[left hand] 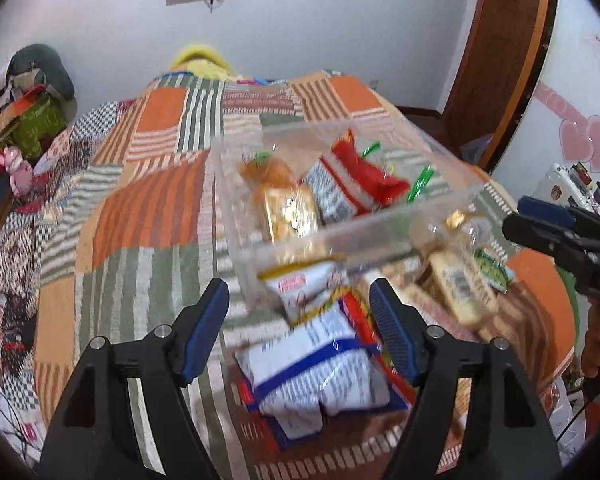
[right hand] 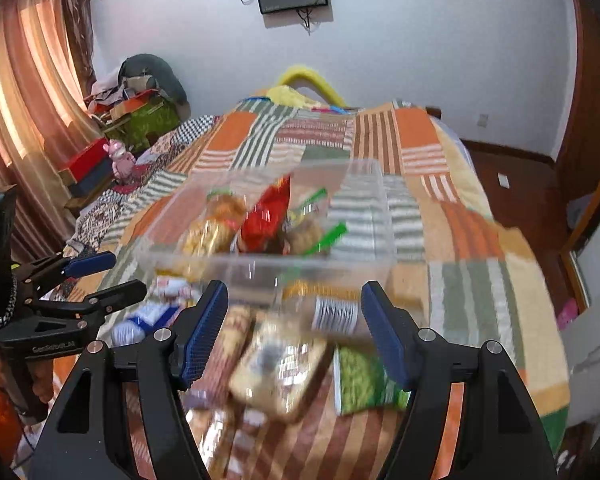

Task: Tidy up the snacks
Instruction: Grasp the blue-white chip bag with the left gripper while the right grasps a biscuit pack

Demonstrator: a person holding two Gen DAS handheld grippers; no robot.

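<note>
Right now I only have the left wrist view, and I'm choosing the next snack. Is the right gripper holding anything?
Observer: No. The right gripper has its jaws wide apart with nothing gripped, over loose packs on the bed.
Operator: Which pack is nearest to it?
Observer: A green pack lies just inside its right finger, outside the clear bin.

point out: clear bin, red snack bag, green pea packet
clear bin (left hand: 340,236), left wrist view, near wall.
red snack bag (left hand: 364,176), left wrist view, bag's middle, inside the bin.
green pea packet (right hand: 362,380), right wrist view, packet's face.
</note>
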